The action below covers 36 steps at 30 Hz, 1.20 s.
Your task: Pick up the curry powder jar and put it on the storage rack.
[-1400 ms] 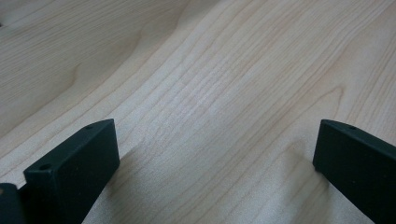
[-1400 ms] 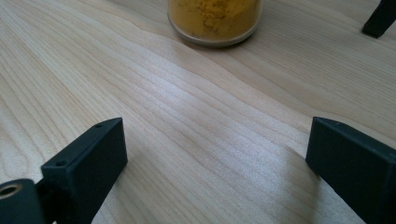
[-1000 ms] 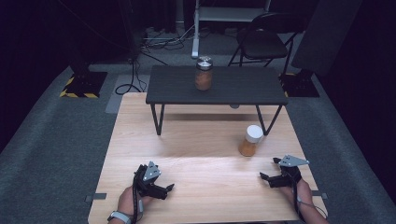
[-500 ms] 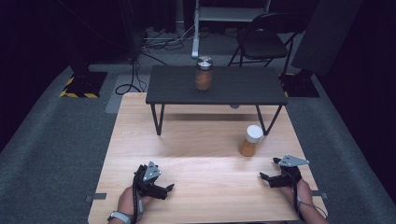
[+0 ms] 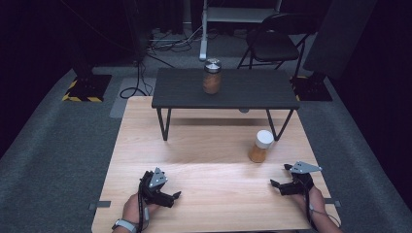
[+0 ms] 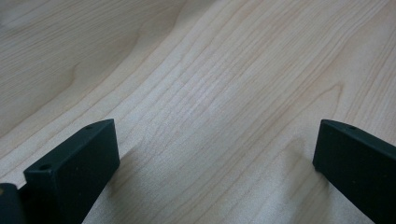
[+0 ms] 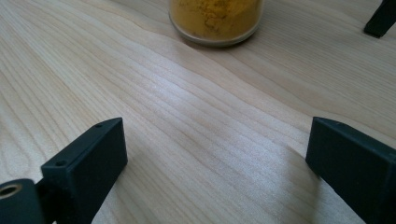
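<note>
Jar [image 5: 261, 146] on table [image 5: 204, 160], second jar [image 5: 212, 76] on shelf [image 5: 243, 92] behind

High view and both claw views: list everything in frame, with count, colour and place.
white-lidded jar: 1, orange contents, on the wooden table, ahead of the right claw
metal-lidded jar: 1, brownish contents, on the dark shelf
dark shelf: 1, black, at the table's far end
wooden table: 1, light wood
folding chair: 1, black, behind the table
left claw: 1, black, open, near edge left
right claw: 1, black, open, near edge right
</note>
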Motion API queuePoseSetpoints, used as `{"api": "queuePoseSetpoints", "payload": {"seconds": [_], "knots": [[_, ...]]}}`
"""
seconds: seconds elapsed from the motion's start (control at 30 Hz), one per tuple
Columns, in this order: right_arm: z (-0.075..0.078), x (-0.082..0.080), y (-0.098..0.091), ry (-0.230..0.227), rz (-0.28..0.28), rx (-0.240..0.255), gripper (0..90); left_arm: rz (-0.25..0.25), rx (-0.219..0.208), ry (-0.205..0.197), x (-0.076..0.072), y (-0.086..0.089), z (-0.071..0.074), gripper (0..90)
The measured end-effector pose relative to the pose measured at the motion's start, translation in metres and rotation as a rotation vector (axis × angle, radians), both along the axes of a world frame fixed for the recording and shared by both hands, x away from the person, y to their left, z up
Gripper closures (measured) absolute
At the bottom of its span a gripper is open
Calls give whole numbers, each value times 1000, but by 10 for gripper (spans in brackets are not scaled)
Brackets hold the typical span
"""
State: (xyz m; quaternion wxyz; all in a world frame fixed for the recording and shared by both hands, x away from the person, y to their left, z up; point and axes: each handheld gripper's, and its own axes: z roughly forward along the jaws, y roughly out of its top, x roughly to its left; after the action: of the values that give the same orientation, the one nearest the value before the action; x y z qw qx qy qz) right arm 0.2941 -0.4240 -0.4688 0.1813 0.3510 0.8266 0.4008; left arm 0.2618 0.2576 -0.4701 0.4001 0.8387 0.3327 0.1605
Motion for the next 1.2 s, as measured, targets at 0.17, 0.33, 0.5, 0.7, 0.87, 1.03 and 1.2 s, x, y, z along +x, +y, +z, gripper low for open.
{"api": "queuePoseSetpoints", "payload": {"seconds": [0.17,0.33,0.5,0.7,0.87,1.03,1.2], "knots": [[0,0,0,1,0,0,48,0,-2,-1,0,0,0,0],[0,0,0,2,-1,1,48,0,-2,-1,0,0,0,0],[0,0,0,2,0,0,48,1,-3,-1,0,0,-1,0],[1,1,0,5,0,0,48,1,-2,-2,0,0,-1,0],[2,2,0,12,5,-4,46,1,-2,-2,0,0,-1,0],[5,3,1,22,11,-16,47,2,-2,-2,0,0,0,0],[10,3,2,29,14,-28,46,3,-2,-2,0,0,0,0]]}}
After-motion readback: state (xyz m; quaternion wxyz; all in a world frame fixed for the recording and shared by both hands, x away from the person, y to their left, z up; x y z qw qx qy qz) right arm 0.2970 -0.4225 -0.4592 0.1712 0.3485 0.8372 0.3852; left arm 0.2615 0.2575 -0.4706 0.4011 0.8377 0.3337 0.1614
